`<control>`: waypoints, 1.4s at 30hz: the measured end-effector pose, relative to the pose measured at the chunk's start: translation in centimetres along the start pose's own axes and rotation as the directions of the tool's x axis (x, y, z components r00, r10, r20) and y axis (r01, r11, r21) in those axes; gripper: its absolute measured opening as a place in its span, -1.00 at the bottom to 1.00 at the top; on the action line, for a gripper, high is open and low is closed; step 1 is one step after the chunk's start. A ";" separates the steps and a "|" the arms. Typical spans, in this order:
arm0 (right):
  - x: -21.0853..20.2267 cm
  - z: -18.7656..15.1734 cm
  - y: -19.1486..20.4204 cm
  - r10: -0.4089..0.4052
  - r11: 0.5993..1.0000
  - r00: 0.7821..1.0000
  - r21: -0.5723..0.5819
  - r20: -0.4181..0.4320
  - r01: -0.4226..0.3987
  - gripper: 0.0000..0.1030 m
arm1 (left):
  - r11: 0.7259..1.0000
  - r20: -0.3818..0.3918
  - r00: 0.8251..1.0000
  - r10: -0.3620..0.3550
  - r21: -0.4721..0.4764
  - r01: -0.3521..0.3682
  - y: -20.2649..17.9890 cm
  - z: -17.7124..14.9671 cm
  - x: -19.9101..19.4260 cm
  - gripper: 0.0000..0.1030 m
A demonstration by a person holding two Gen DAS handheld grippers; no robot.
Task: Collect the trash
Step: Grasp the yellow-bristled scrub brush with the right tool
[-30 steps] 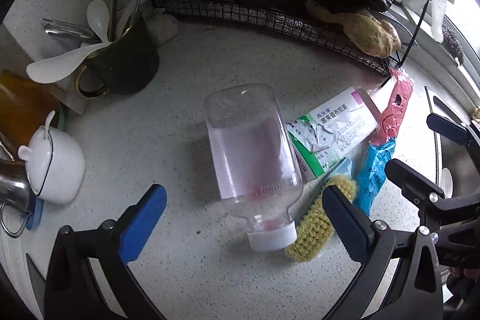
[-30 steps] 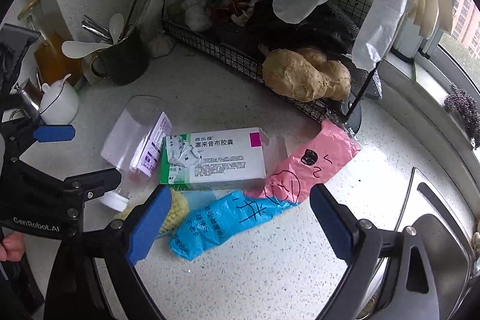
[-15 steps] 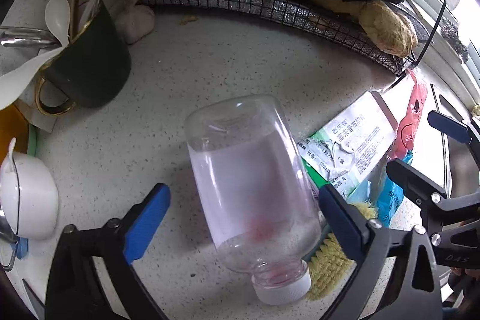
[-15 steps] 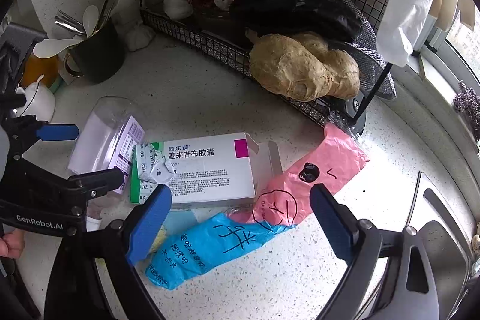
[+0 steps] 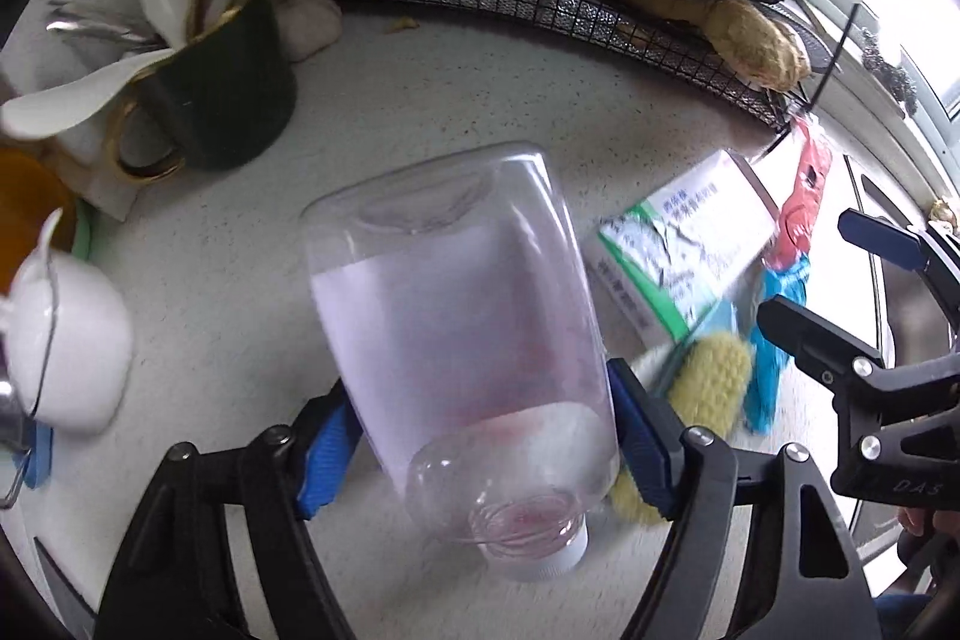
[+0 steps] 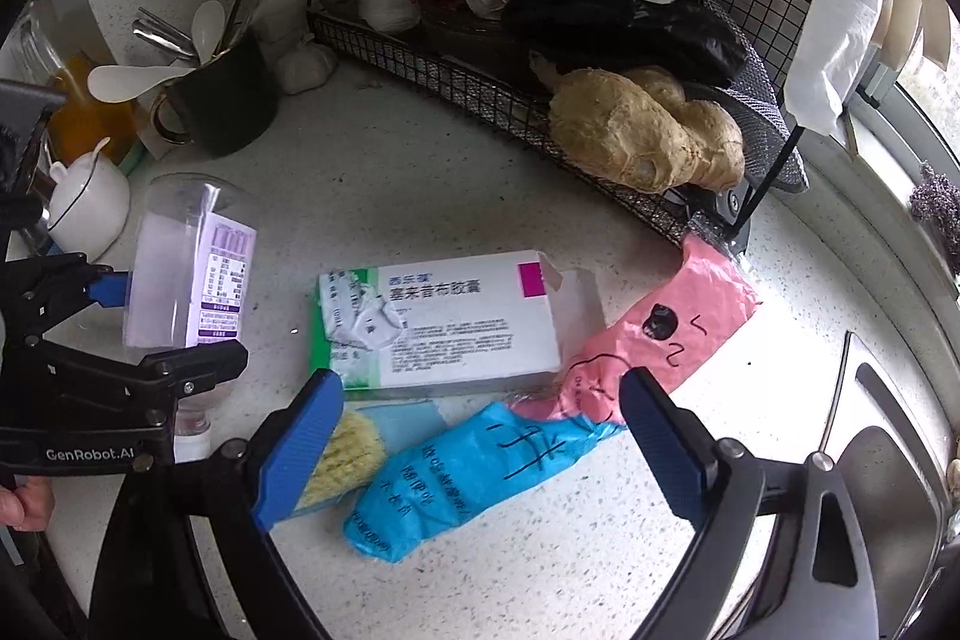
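Two hand-held grippers over a speckled desk (image 6: 420, 196), left hand-held gripper (image 5: 480, 451) clamped on a clear bottle (image 5: 462, 316), right hand-held gripper (image 6: 474, 436) spread open above a blue wrapper (image 6: 462, 472) beside a medicine box (image 6: 444, 322)

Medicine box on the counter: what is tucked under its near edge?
Under the medicine box lie the pink wrapper's end and a pale blue sheet beside the yellow scrubber. How far either runs beneath is hidden by the box.
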State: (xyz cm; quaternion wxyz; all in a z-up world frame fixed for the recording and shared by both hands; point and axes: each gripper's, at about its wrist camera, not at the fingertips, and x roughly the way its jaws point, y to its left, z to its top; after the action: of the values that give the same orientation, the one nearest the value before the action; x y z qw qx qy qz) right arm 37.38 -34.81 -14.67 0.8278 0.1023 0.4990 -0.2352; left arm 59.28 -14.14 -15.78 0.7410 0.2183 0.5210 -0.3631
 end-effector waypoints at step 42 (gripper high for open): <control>3.5 -2.4 7.4 0.087 0.972 0.988 0.227 -0.129 -0.056 -0.49 | 0.999 -0.054 0.998 -0.039 -0.020 0.038 4.0 -9.0 -0.8 0.37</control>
State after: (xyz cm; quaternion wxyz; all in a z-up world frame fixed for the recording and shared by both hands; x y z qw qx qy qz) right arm 40.58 -28.42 -19.39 0.7825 0.2285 0.5216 -0.2518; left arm 56.68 -4.98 -18.51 0.7216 0.2110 0.5483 -0.3662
